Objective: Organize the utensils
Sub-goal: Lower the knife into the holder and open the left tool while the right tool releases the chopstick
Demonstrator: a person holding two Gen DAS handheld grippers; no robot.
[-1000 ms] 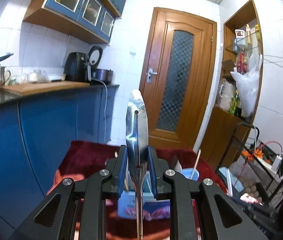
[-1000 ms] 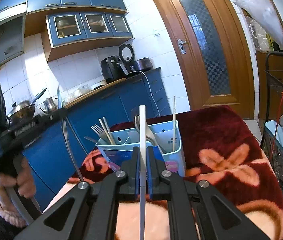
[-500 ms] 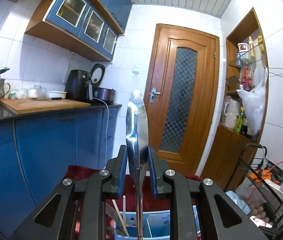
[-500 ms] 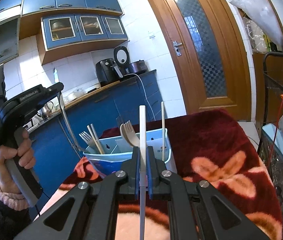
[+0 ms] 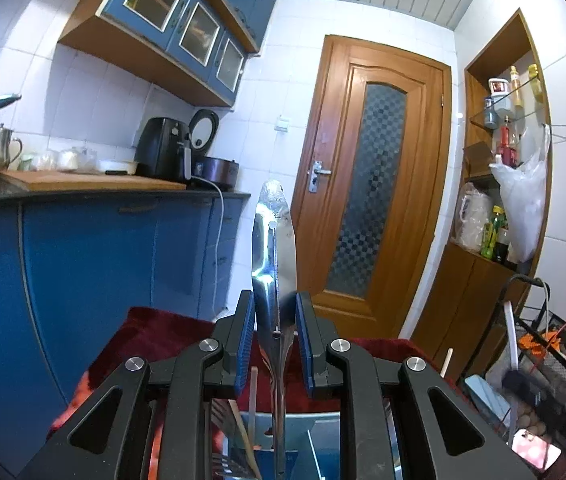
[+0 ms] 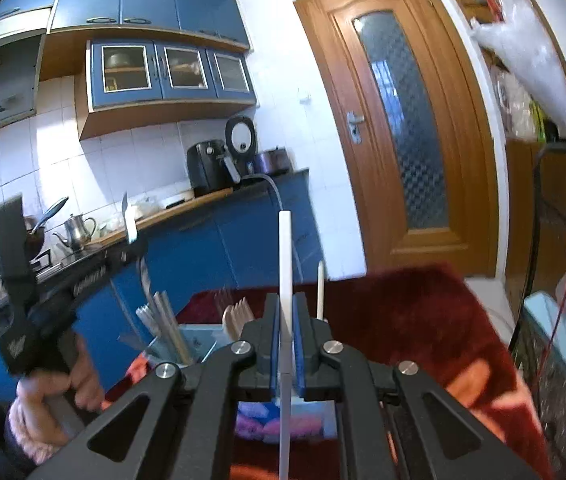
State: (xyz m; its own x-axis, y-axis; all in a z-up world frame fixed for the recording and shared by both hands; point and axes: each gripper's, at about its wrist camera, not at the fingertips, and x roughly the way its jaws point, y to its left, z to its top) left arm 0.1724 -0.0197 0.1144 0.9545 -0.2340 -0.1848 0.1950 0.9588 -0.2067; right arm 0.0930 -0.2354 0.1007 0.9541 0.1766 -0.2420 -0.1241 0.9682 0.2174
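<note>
My left gripper (image 5: pixel 275 316) is shut on a shiny metal utensil handle (image 5: pixel 273 240) that stands upright, its lower end hanging over the blue utensil holder (image 5: pixel 303 440) just below. My right gripper (image 6: pixel 287 316) is shut on a thin white stick (image 6: pixel 285 240), held upright above the same holder (image 6: pixel 199 344). The holder contains forks, wooden utensils (image 6: pixel 237 314) and chopsticks (image 6: pixel 167 320). The left gripper (image 6: pixel 131 240) and the hand holding it show at the left of the right wrist view, beside the holder.
The holder stands on a table with a dark red flowered cloth (image 6: pixel 423 320). Blue kitchen cabinets (image 5: pixel 83 260) run along the left. A wooden door (image 5: pixel 371 200) is behind. A wire rack with cables (image 5: pixel 543 344) stands at the right.
The left gripper has tilted back down, bringing the red cloth and holder into its view. The right gripper has moved closer to the holder and higher over it.
</note>
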